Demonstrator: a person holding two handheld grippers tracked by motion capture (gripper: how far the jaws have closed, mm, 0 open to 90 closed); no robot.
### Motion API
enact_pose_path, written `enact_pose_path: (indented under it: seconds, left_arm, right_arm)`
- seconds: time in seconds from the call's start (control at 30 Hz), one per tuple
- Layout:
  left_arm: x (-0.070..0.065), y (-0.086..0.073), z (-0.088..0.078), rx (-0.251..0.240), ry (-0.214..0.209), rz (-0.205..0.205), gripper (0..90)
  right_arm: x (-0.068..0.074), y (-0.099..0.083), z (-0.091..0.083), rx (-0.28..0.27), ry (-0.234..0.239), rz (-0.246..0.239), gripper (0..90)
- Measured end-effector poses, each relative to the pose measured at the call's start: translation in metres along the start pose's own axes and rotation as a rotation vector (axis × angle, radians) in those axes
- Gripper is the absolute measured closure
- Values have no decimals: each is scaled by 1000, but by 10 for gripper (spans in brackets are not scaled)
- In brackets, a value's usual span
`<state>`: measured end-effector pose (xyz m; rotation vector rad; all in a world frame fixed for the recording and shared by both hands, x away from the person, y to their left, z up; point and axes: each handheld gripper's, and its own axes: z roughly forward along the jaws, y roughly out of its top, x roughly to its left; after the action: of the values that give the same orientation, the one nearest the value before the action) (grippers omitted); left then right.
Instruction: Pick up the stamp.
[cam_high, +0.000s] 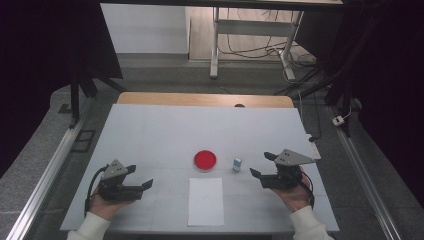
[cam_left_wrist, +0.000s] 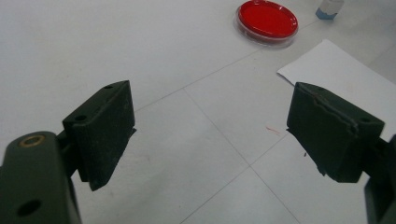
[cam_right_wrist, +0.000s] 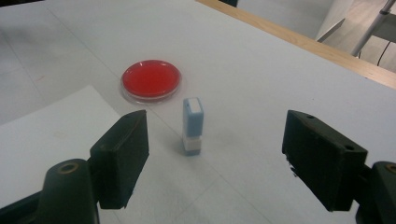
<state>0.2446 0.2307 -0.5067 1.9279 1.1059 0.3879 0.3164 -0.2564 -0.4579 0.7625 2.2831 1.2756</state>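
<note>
White table (cam_high: 150, 130), dim room behind. Your right hand-held gripper (cam_right_wrist: 215, 154) has its jaws apart, aimed at the small blue stamp (cam_right_wrist: 193, 125) standing beside the red dish (cam_right_wrist: 151, 79). Left hand-held gripper (cam_left_wrist: 210, 126) also apart, holding nothing. Paper sheet (cam_high: 206, 201) untouched; nothing grasped yet, all work ahead.

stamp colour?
Light blue stamp with white top and white base band; clearest in the right gripper view.

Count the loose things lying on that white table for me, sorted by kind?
Red round dish: 1
Small blue-and-white stamp-like block, standing upright: 1
White paper sheet: 1
Total: 3
</note>
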Motion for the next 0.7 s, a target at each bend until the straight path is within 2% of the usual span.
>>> enact_pose_path:
  seconds: [0.33, 0.53, 0.7]
  left_arm:
    - [1, 0, 1, 3, 0, -6, 155]
    - [1, 0, 2, 9, 0, -7, 156]
    - [1, 0, 5, 17, -2, -5, 156]
  right_arm:
    - [4, 15, 15, 22, 38, -17, 227]
    - [2, 23, 27, 62, 65, -29, 227]
    - [1, 29, 43, 119, 87, -37, 233]
